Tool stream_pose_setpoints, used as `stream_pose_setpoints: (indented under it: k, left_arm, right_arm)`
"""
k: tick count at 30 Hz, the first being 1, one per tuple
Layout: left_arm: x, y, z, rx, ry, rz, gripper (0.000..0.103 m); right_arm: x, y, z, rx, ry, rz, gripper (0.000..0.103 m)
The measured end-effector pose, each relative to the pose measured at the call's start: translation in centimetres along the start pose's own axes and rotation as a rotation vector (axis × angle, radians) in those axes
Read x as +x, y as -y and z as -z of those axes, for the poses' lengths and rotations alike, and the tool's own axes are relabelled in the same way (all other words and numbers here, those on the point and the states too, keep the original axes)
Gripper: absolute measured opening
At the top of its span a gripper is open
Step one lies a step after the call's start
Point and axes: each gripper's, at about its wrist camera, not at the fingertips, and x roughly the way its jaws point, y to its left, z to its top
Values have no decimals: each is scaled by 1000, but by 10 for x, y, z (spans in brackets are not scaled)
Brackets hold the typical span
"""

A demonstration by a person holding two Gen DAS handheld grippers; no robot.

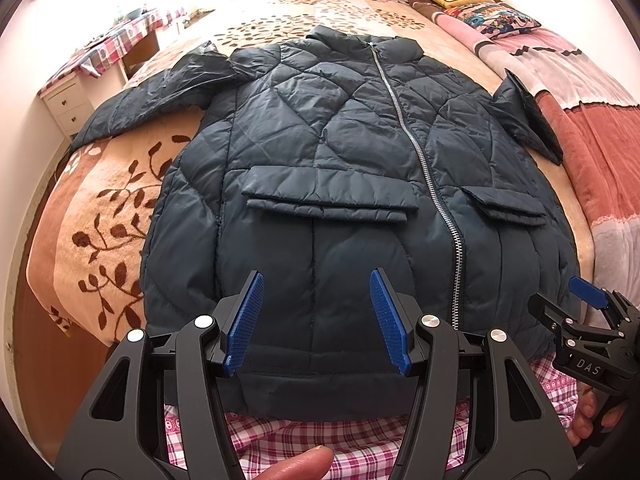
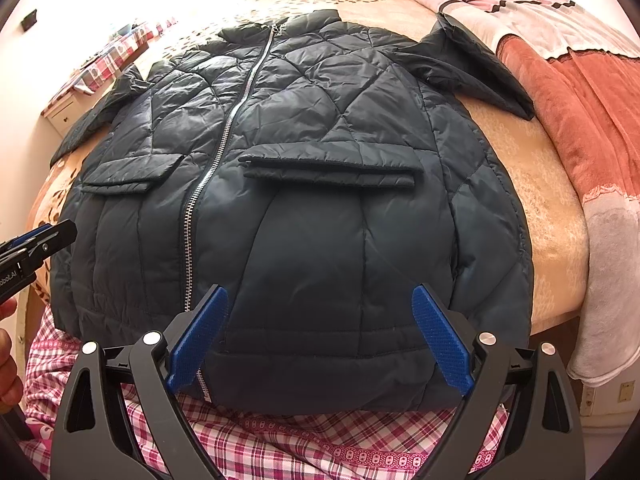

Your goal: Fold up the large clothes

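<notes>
Left claw (image 1: 316,280) and right claw (image 2: 320,294) both stand wide, holding nothing, each above the hem of one dark quilted jacket (image 1: 320,152) lying front-up on the bed (image 1: 100,200). The jacket has two flap pockets and one zipper (image 1: 420,152). "DAS" reads on the right tool's body. Two patterned pillows (image 1: 480,8) lie near the headboard.

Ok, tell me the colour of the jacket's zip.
Silver zip on the dark teal jacket; left wrist view shows it best.
</notes>
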Motion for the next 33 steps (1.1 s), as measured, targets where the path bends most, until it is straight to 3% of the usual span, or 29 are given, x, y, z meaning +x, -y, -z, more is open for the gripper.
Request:
stream_pose_setpoints:
  k: [33]
  left_arm:
    - [2,1,4,0,-4,-2,56]
  right_arm:
    - [0,1,1,4,-2,-6,90]
